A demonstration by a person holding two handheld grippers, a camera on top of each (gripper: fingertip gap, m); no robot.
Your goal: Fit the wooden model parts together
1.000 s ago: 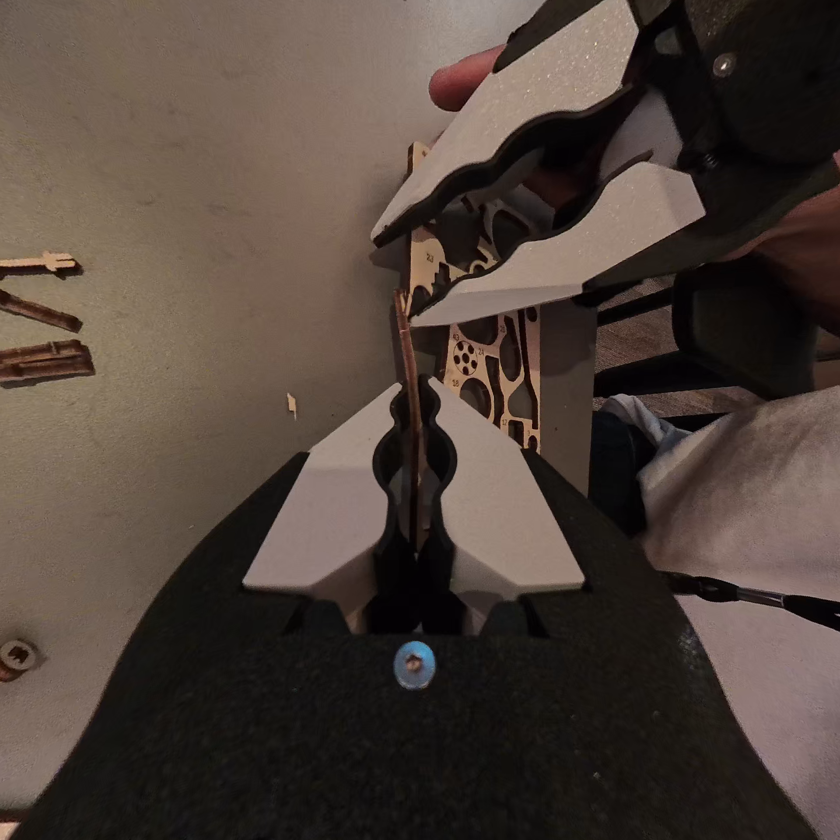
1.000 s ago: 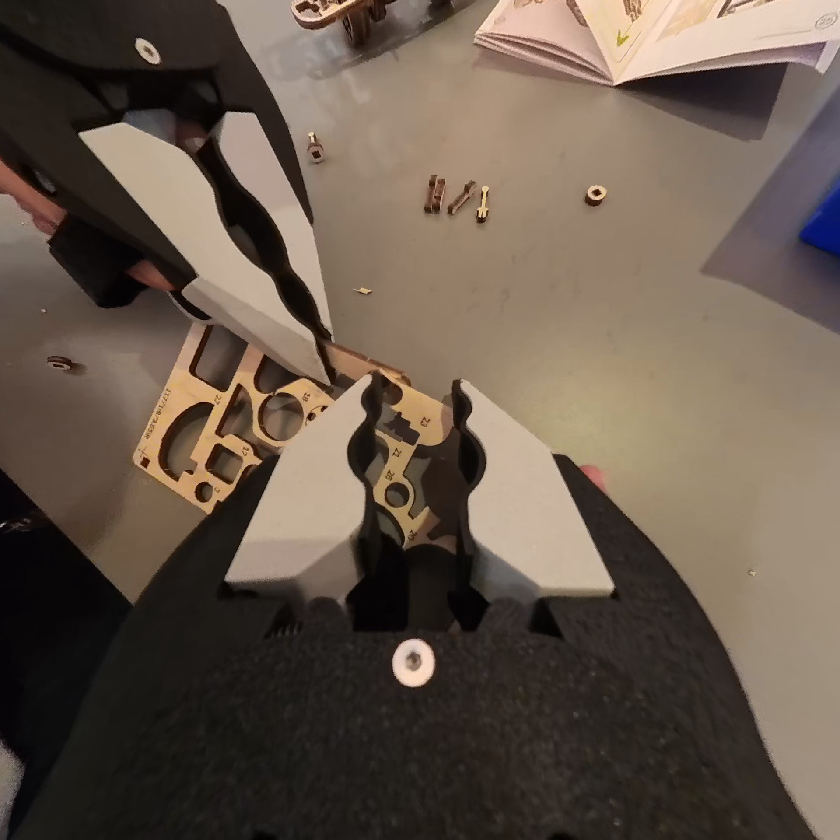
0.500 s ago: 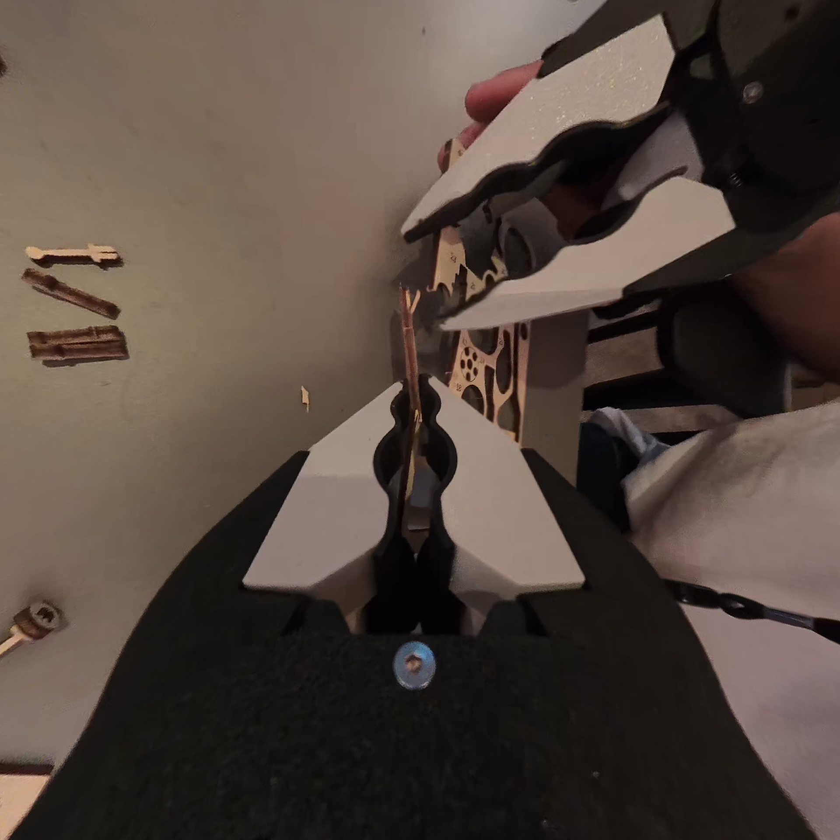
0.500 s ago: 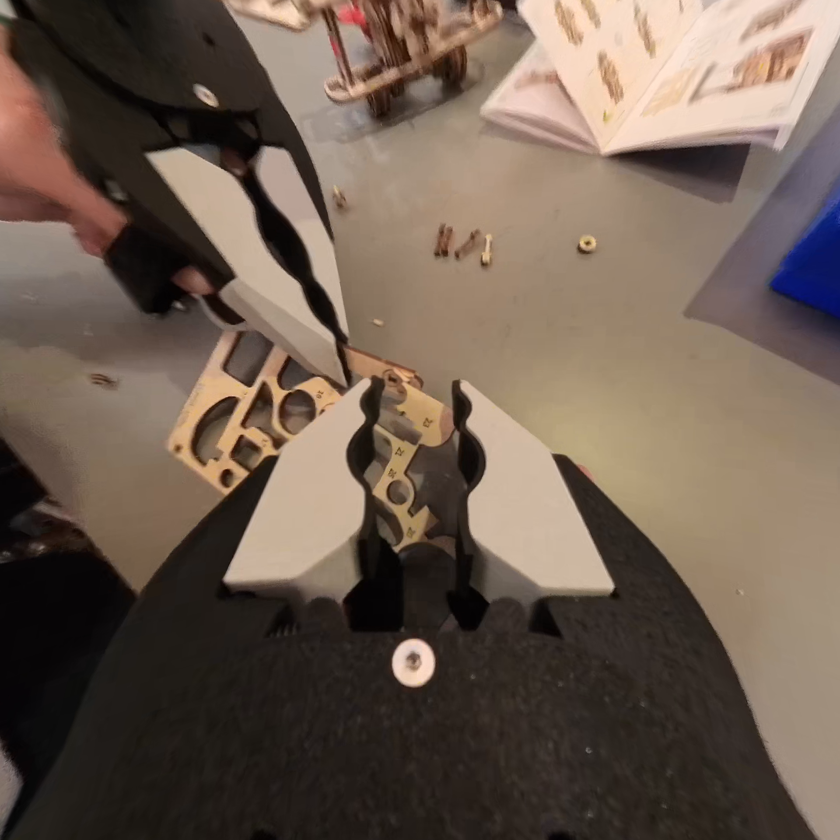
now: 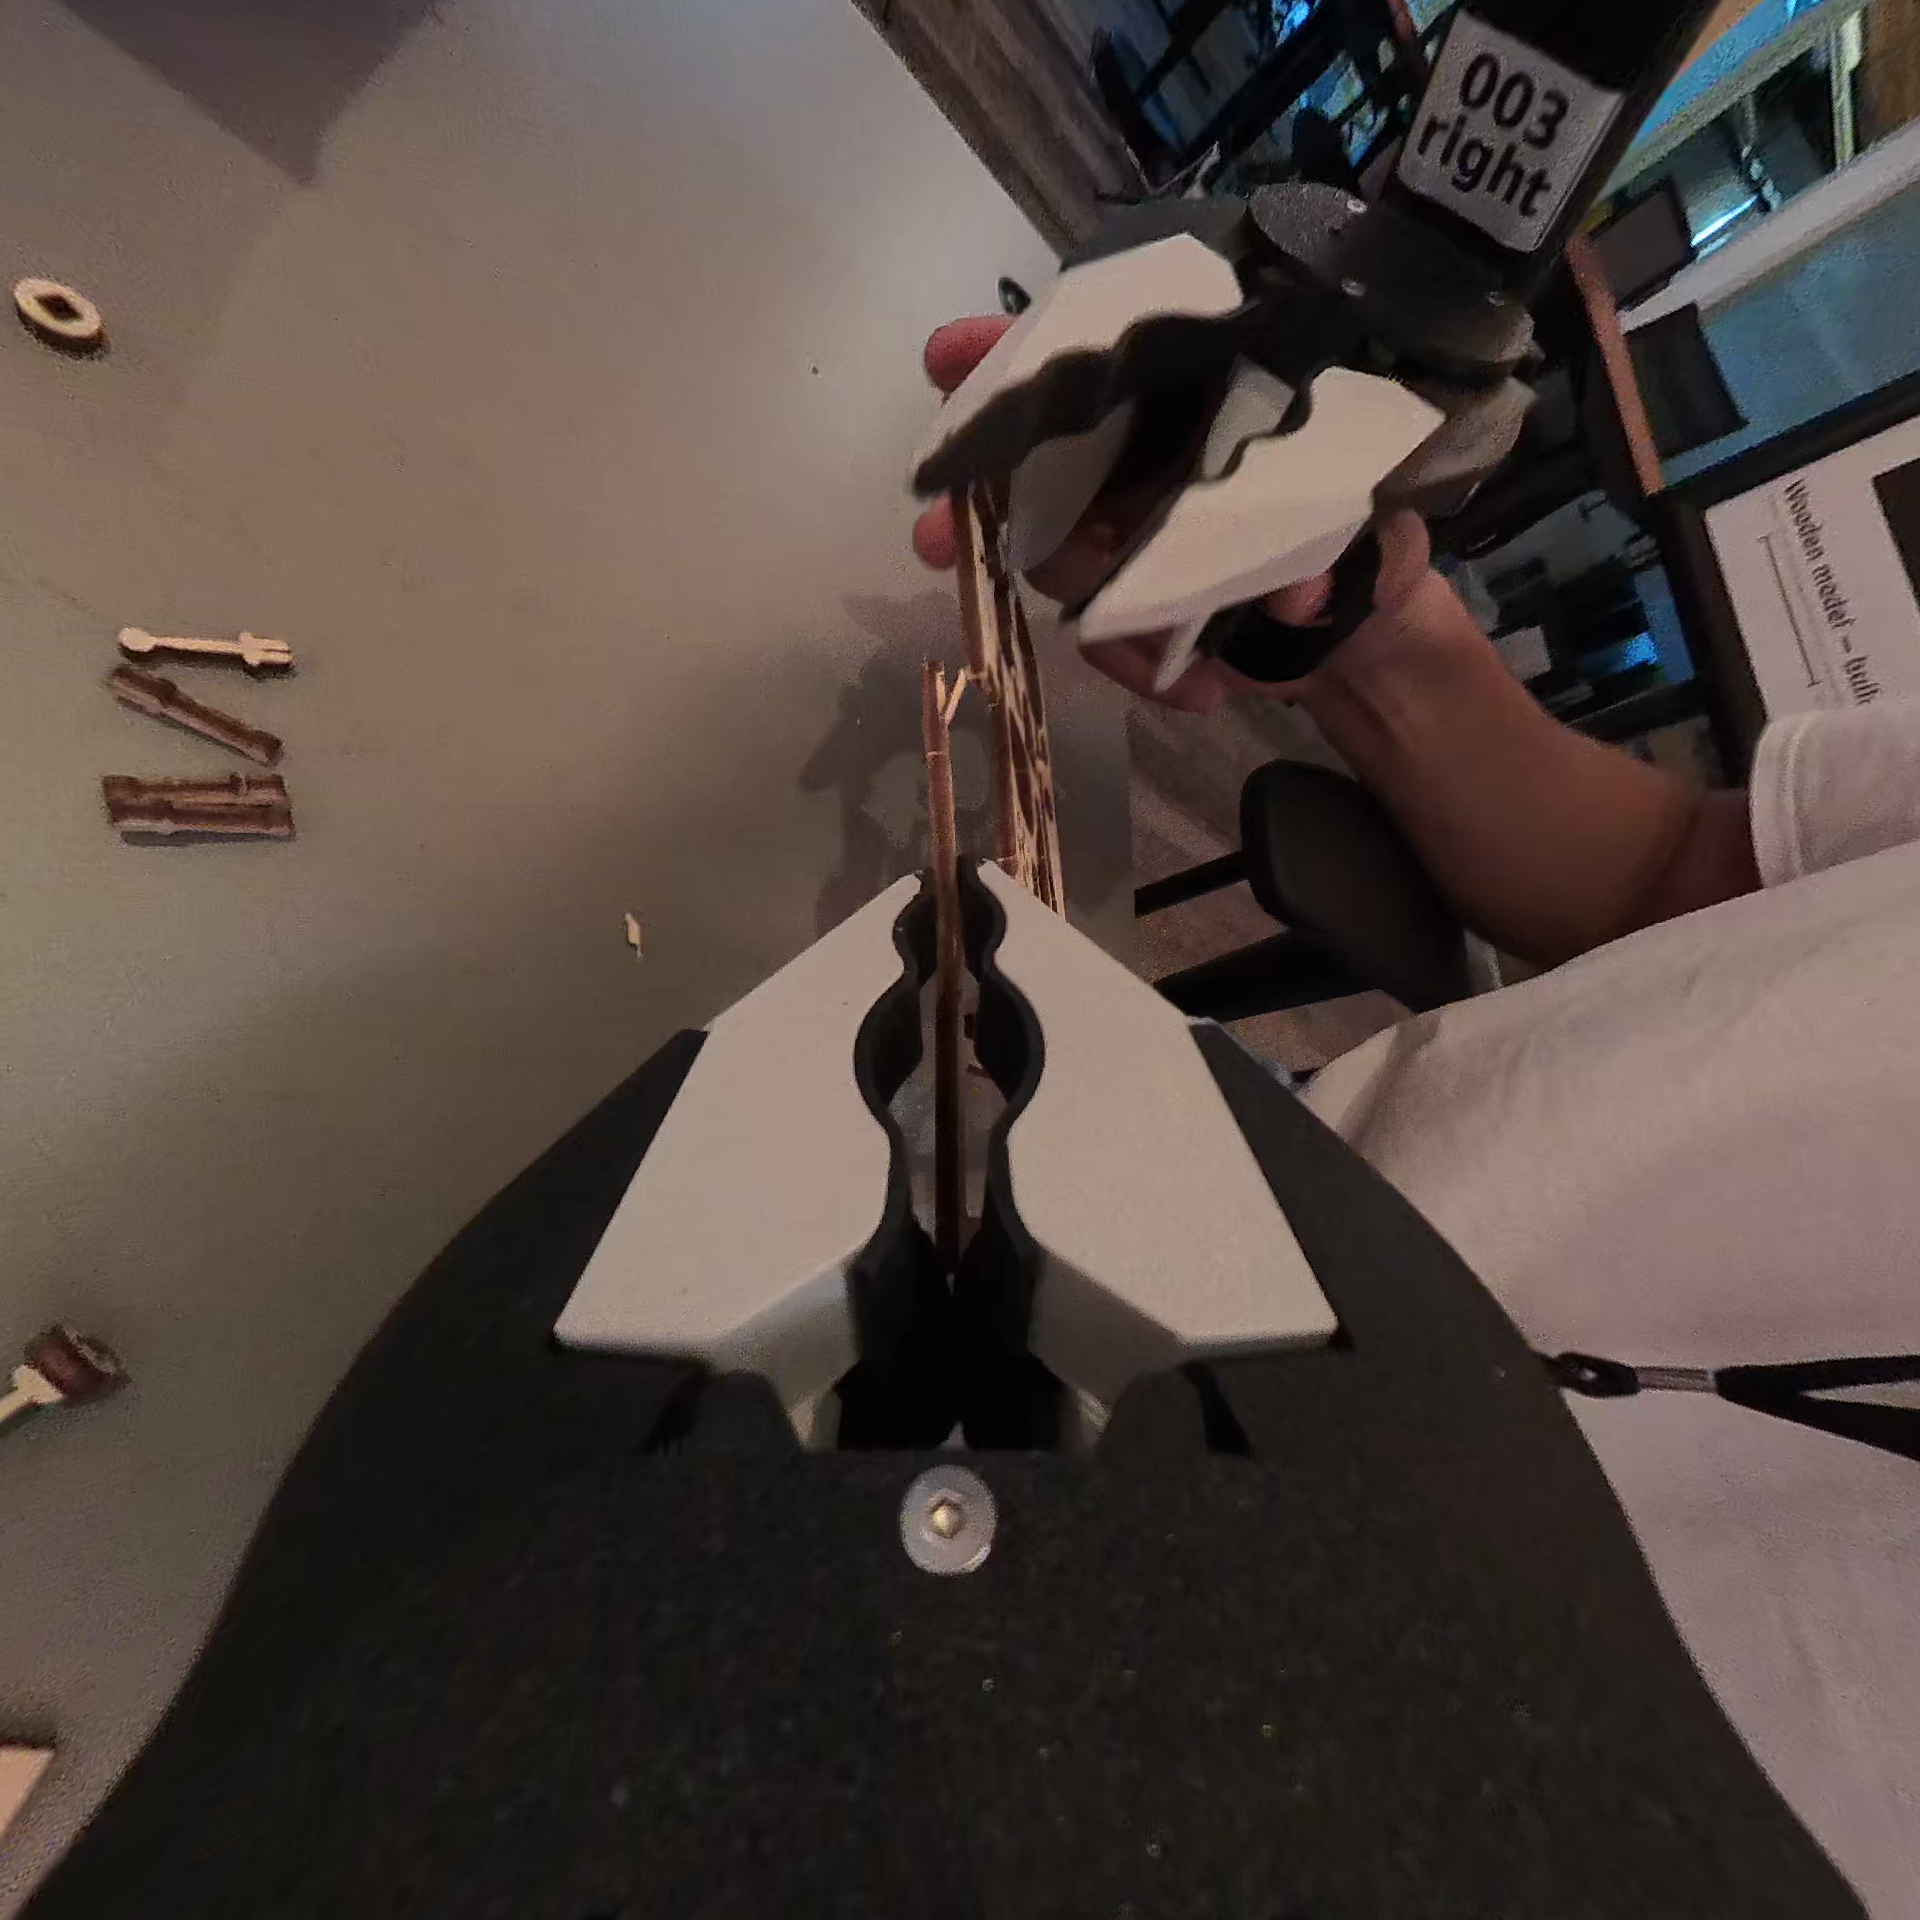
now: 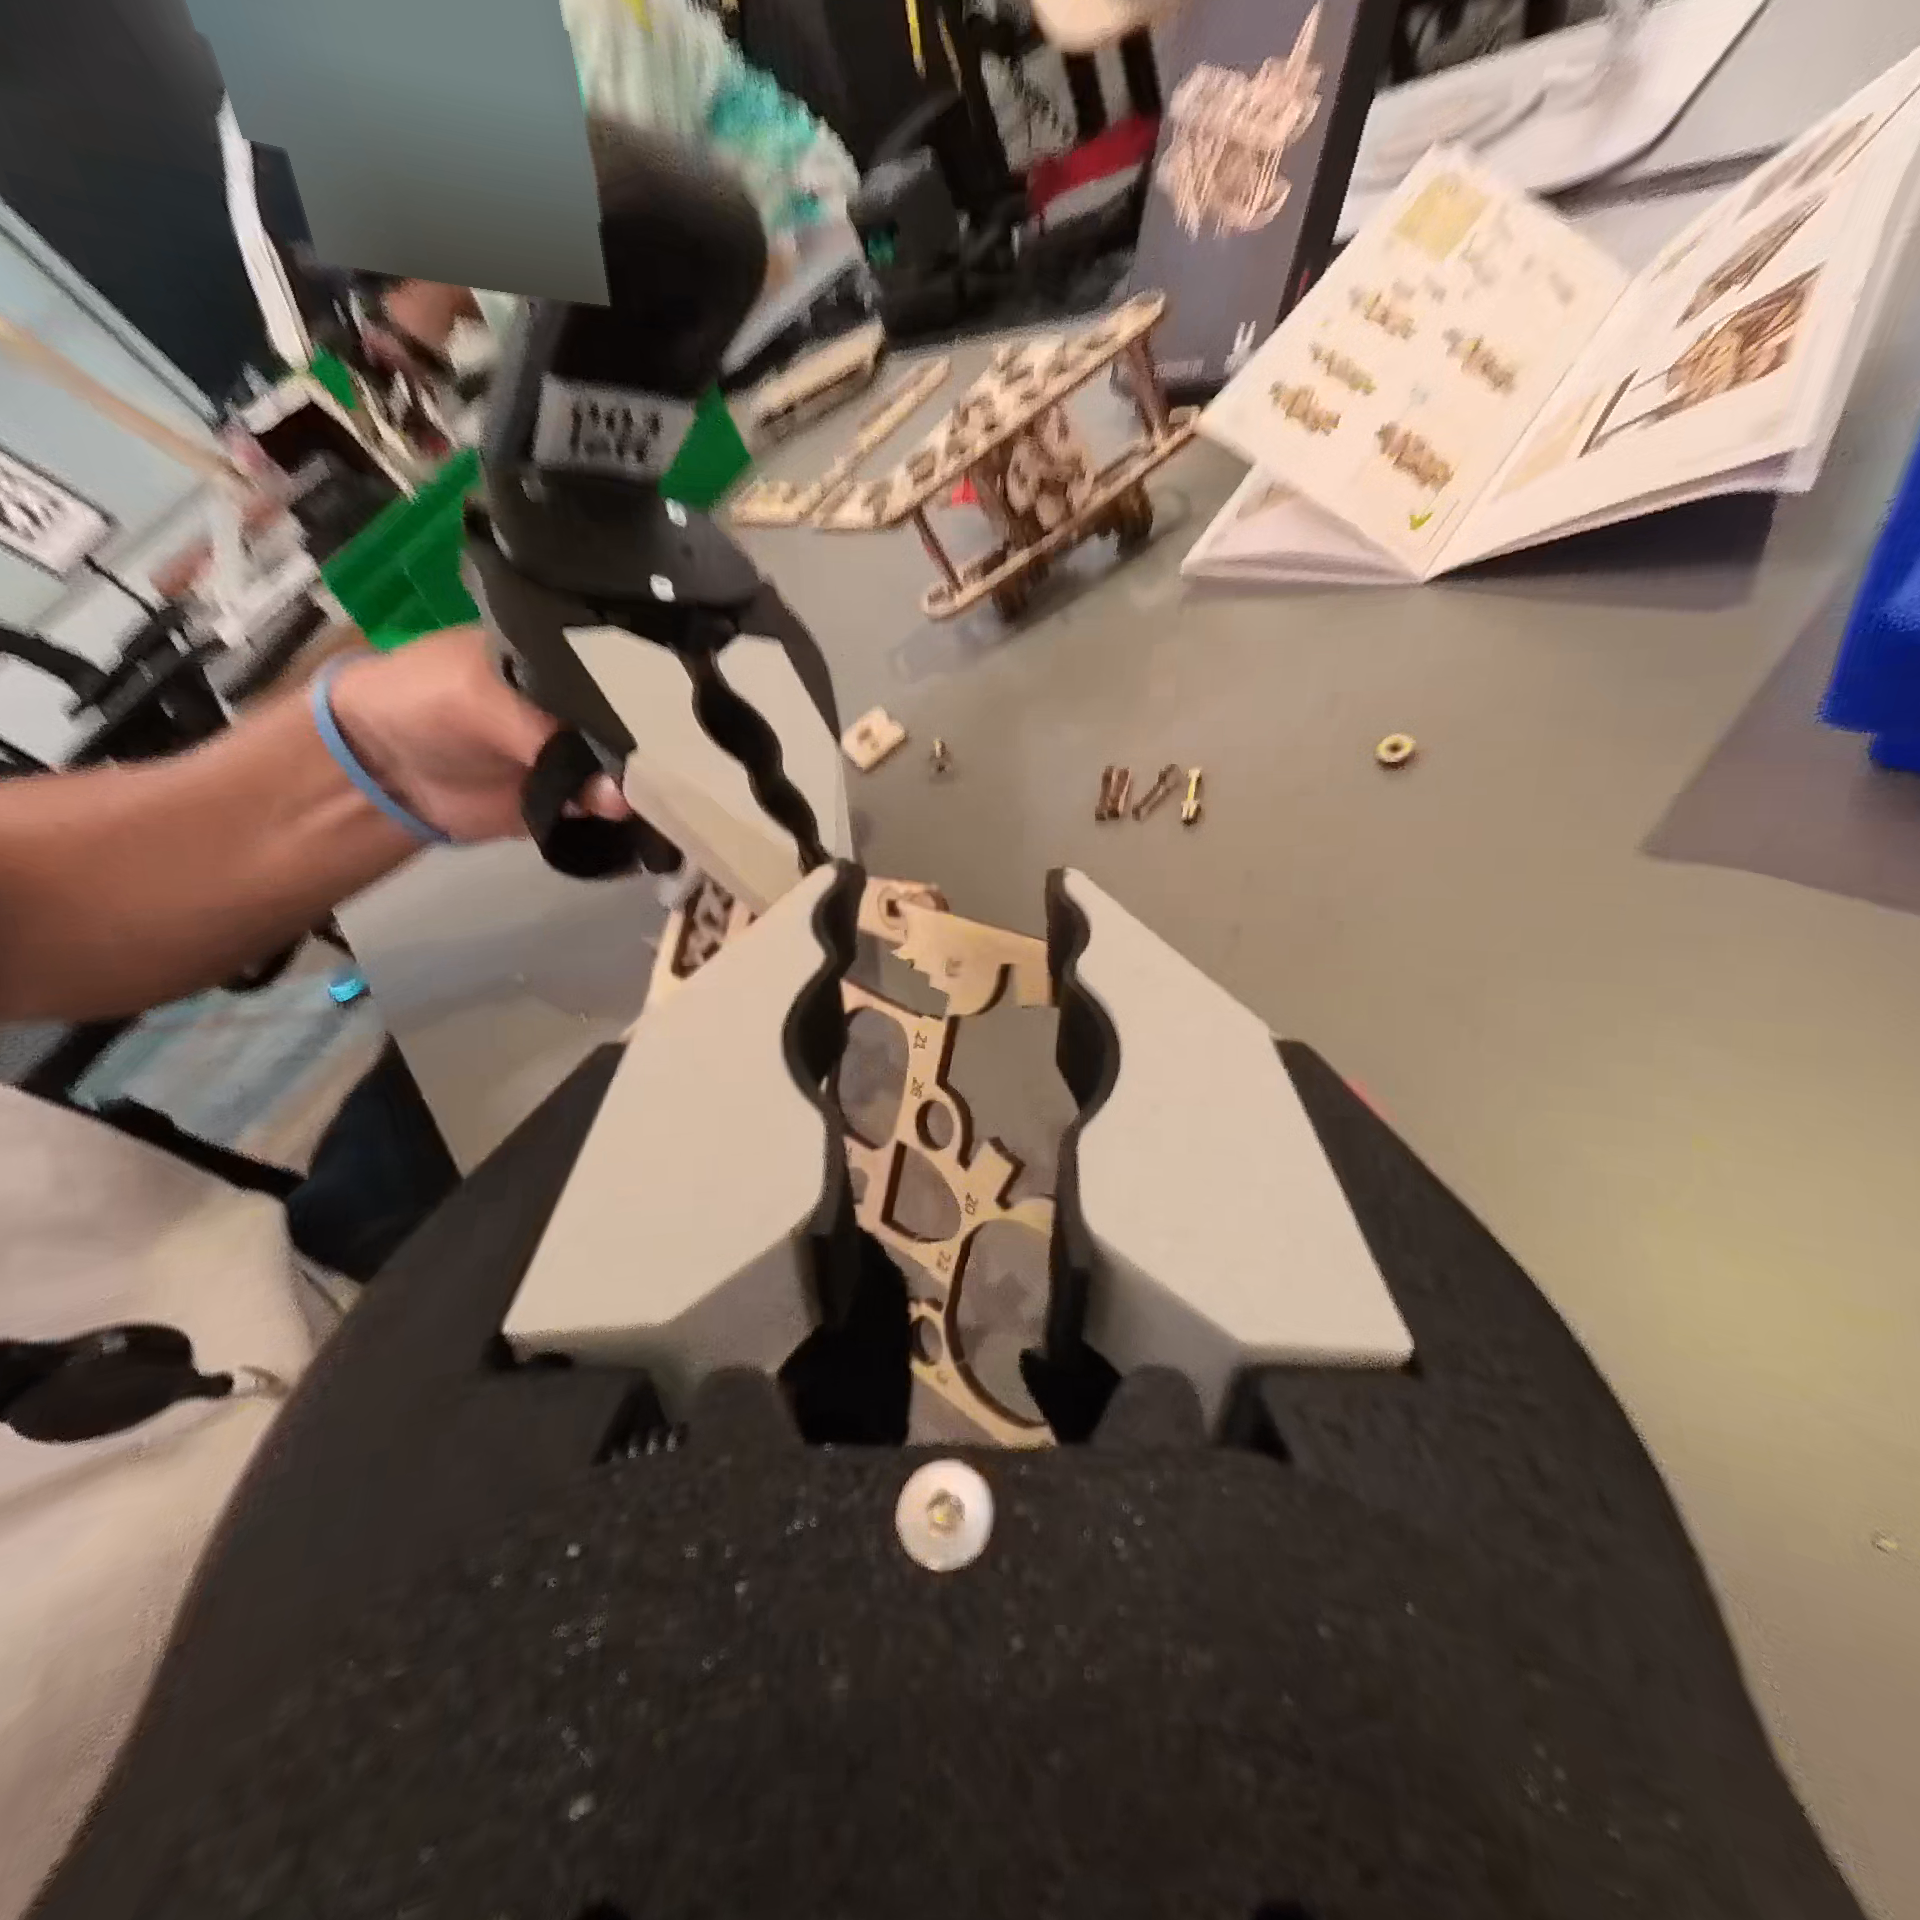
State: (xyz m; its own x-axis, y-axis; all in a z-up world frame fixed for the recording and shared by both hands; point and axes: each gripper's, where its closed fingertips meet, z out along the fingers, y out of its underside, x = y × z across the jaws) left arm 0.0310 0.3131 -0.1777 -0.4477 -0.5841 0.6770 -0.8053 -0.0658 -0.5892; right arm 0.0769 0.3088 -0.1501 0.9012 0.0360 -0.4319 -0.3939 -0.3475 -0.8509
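Observation:
My left gripper (image 5: 948, 883) is shut on a thin wooden part (image 5: 943, 810), seen edge-on and sticking out past the fingertips. Its top touches the edge of a laser-cut wooden sheet (image 5: 1006, 665) with a small splinter between them. My right gripper (image 6: 951, 894) is open. The sheet (image 6: 982, 977) shows through the gap between its fingers, lifted off the table. In the left wrist view the right gripper (image 5: 1023, 551) is up and to the right, and bare fingers (image 5: 956, 348) press the sheet against it. The left gripper (image 6: 816, 852) meets the sheet's far corner.
Several small wooden parts (image 5: 197, 727) and a wooden ring (image 5: 57, 312) lie on the grey table (image 5: 520, 520). The right wrist view shows those parts (image 6: 1148, 795), a ring (image 6: 1397, 748), a wooden biplane model (image 6: 1039, 488), an open booklet (image 6: 1507, 364) and a blue object (image 6: 1881, 644). One gripper's finger ends stand about 6 centimetres off the other's. Left tips and right tips are each some 20 centimetres from the wooden biplane model (image 6: 1039, 488).
Both grippers have risen and carried the sheet up off the table, tilting it more upright. The left gripper stays shut on the thin part; the right stays open.

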